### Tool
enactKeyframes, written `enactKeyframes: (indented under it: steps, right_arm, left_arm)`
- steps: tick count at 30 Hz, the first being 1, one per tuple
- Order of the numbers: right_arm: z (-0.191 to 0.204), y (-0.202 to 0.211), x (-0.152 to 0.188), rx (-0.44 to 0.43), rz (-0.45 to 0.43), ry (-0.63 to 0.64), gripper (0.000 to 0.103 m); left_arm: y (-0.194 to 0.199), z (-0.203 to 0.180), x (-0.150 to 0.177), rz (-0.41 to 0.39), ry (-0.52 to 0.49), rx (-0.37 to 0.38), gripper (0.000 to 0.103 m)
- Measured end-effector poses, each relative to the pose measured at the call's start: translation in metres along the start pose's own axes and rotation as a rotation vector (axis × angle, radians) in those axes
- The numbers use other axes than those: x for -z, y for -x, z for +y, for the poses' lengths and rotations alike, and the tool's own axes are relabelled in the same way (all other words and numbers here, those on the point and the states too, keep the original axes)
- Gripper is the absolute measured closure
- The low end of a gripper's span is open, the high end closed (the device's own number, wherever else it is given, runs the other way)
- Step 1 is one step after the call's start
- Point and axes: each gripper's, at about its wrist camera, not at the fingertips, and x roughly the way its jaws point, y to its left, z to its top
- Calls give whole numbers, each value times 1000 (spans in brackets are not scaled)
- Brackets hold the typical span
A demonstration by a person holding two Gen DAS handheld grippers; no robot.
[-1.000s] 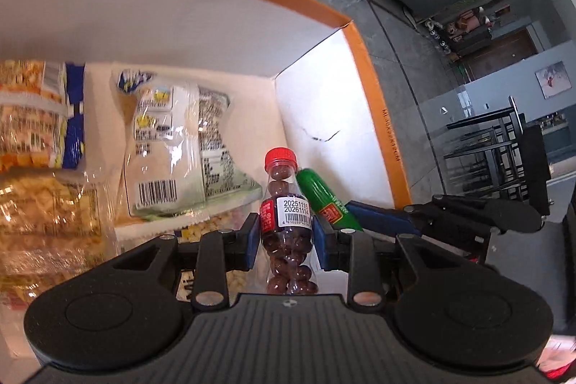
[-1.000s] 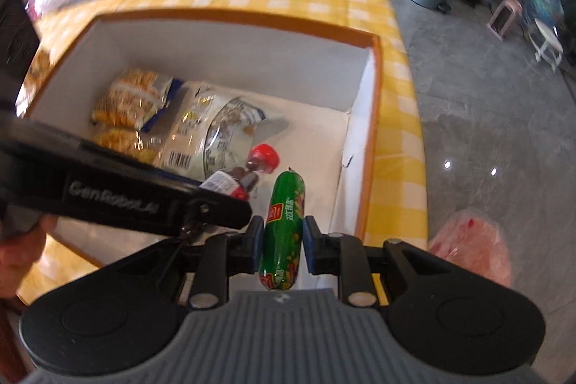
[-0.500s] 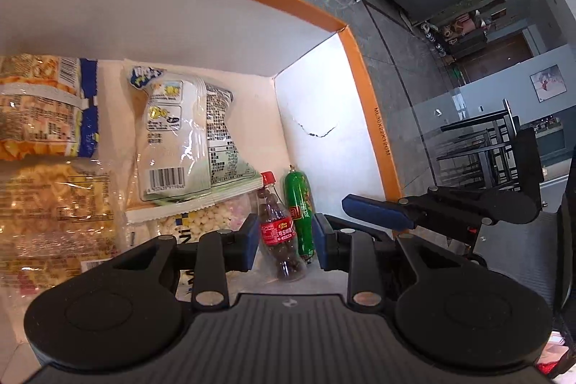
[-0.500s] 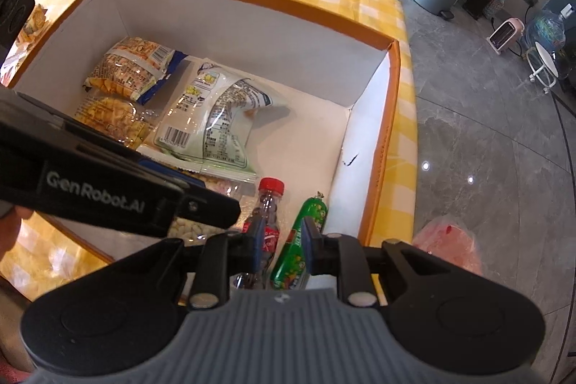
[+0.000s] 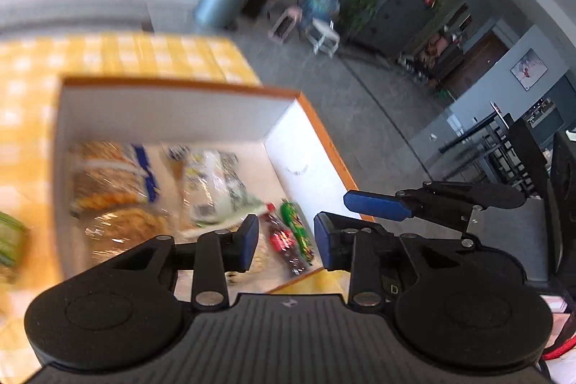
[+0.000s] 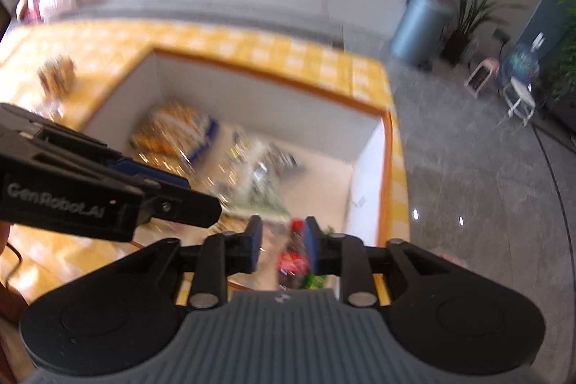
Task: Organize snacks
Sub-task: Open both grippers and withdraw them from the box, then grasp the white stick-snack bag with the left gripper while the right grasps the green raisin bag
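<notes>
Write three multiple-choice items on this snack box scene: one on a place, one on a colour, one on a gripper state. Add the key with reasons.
1. Where does the red-labelled bottle lie?
A. on the tablecloth outside the box
B. in the box beside the green sausage pack
C. on the floor

2. What colour is the box's rim?
A. orange
B. blue
C. black

3. How does the left hand-held gripper stand?
A. shut on the bottle
B. shut on a chip bag
C. open, holding nothing

Key: 1 B, the left wrist view shows the two side by side near the box's right wall. 2 A, an orange edge tops the white walls. 3 C, its blue pads sit apart above the box, gripping nothing.
</notes>
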Motion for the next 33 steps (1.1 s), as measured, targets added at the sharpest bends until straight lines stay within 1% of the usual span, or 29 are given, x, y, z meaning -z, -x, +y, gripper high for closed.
enactKeyframes:
  steps: [3, 4, 7, 11, 12, 14, 18, 23, 25, 28, 30, 33]
  right_arm:
    - [18, 19, 8, -30, -101, -57, 73]
    - [24, 24, 11, -47, -132, -81, 73]
    - [46, 36, 23, -92, -226, -145, 73]
    - [79, 44, 38, -128, -323, -190, 73]
    - [88, 45, 41, -138, -339, -192, 72]
    - [108, 47, 46, -158, -365, -204, 68]
    - [142, 44, 54, -198, -390, -226, 68]
    - [190, 34, 63, -240, -410, -221, 67]
    - [208, 28, 66, -240, -420, -197, 65]
    - [232, 17, 68, -243, -406, -160, 64]
    - [241, 8, 68, -255, -382, -143, 64]
    - [250, -4, 65, -258, -360, -124, 64]
  left_arm:
    - [30, -1, 13, -67, -32, -31, 62]
    - [41, 0, 17, -88, -38, -45, 60]
    - [71, 7, 30, -141, -44, -102, 57]
    - [106, 23, 48, -196, -3, -173, 55]
    - [116, 29, 53, -207, 8, -192, 52]
    - [130, 39, 62, -221, 29, -238, 51]
    - [155, 63, 83, -239, 49, -344, 48]
    - [173, 93, 111, -245, 76, -441, 46]
    - [174, 104, 118, -243, 83, -472, 46]
    - [176, 120, 129, -238, 76, -500, 46]
    - [177, 128, 133, -240, 80, -495, 46]
    - [178, 142, 136, -243, 122, -477, 46]
